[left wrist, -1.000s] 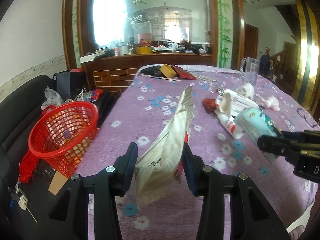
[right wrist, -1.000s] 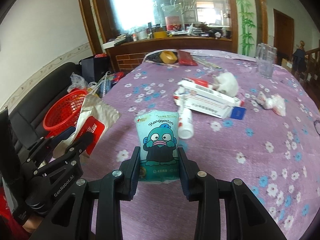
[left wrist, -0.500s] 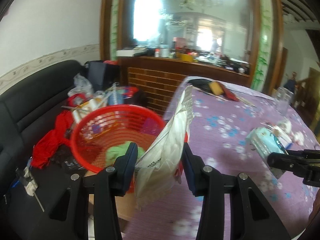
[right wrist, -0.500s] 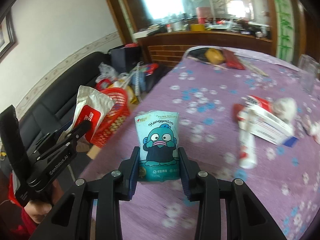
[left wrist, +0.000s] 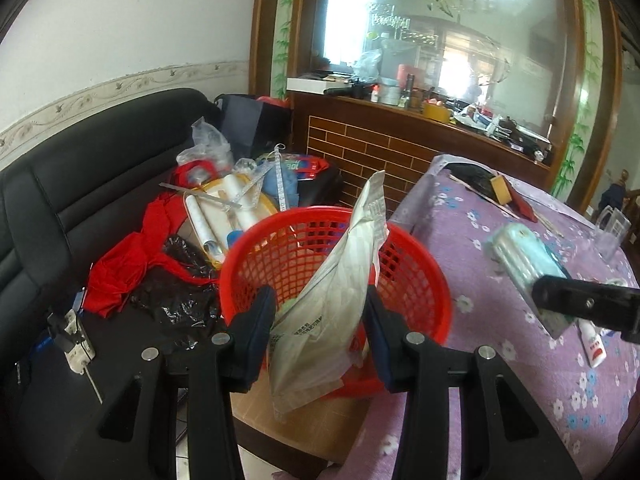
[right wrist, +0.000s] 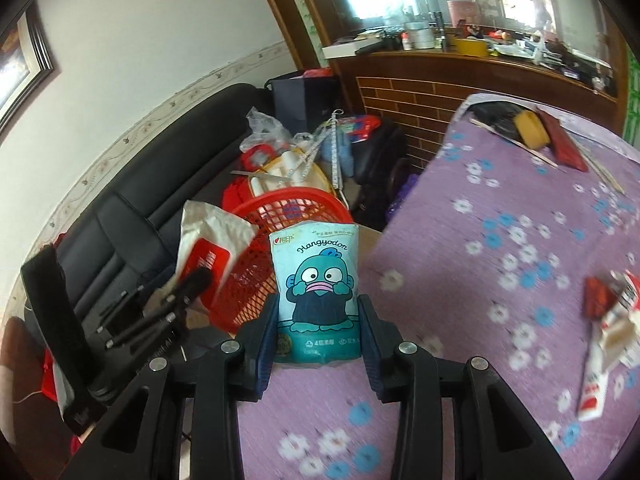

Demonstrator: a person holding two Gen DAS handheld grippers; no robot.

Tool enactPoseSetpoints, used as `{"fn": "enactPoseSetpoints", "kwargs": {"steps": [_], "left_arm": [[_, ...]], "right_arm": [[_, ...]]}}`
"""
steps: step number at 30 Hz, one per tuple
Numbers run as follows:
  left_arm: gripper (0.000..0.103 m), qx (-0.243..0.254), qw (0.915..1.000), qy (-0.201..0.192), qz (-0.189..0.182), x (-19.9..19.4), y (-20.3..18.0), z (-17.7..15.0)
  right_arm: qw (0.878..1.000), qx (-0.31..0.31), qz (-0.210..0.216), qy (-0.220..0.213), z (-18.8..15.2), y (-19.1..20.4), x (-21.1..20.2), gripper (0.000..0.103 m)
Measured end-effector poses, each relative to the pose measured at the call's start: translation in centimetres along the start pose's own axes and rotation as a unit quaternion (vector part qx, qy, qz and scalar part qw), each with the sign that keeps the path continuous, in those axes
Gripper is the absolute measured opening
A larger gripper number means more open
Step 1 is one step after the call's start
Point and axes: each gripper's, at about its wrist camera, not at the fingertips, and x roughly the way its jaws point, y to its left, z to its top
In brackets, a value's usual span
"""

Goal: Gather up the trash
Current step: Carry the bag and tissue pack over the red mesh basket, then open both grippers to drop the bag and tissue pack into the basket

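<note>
The left claw [left wrist: 318, 330] grips a crumpled white bag [left wrist: 336, 300] above the red basket [left wrist: 416, 280].

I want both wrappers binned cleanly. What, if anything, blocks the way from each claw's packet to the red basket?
Nothing visible does. The white bag hangs over the open red basket; the tissue pack faces the basket's rim.

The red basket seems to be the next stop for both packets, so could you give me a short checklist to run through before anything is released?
1. Left gripper holds the white wrapper: ok.
2. White wrapper over the red basket mouth: ok, it hangs at the near rim.
3. Right gripper, jaws opening, teal tissue pack between them: ok.
4. Teal tissue pack over the basket: not ok, it sits over the purple tablecloth edge.
5. Room inside the basket: cannot tell.
</note>
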Motion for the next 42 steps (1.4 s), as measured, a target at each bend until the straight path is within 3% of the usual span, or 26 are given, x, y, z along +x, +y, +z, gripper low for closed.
{"fn": "enactPoseSetpoints", "kwargs": {"steps": [8, 12, 18, 26, 32, 42], "left_arm": [[0.044, -0.011, 0.9999, -0.001, 0.006, 1.2, 0.7, 1.7], [0.065, -0.023, 0.9997, -0.003, 0.007, 1.4, 1.5, 2.1], [0.065, -0.021, 0.9997, -0.006, 0.005, 1.0, 1.2, 2.1], [0.069, 0.023, 0.9991, -0.004, -0.035, -0.4, -4.4, 0.7], [0.070, 0.070, 0.9949, 0.013, -0.072, -0.8, -10.5, -1.1], [0.070, 0.155, 0.9747, 0.061, -0.148, -1.2, -21.3, -4.4]], "right_arm": [[1.000, 0.004, 0.019, 0.016, 3.6, 1.2, 3.7, 0.048], [0.999, 0.010, 0.033, 0.018, 5.1, 1.4, 5.3, 0.058], [0.999, 0.020, 0.042, 0.013, 5.5, 0.4, 4.9, 0.059], [0.999, 0.032, 0.019, -0.005, 1.1, -3.4, -0.7, 0.060], [0.997, 0.071, -0.017, -0.023, -3.6, -9.2, -6.1, 0.063], [0.979, 0.180, -0.074, -0.060, -10.7, -19.7, -14.5, 0.066]]}}
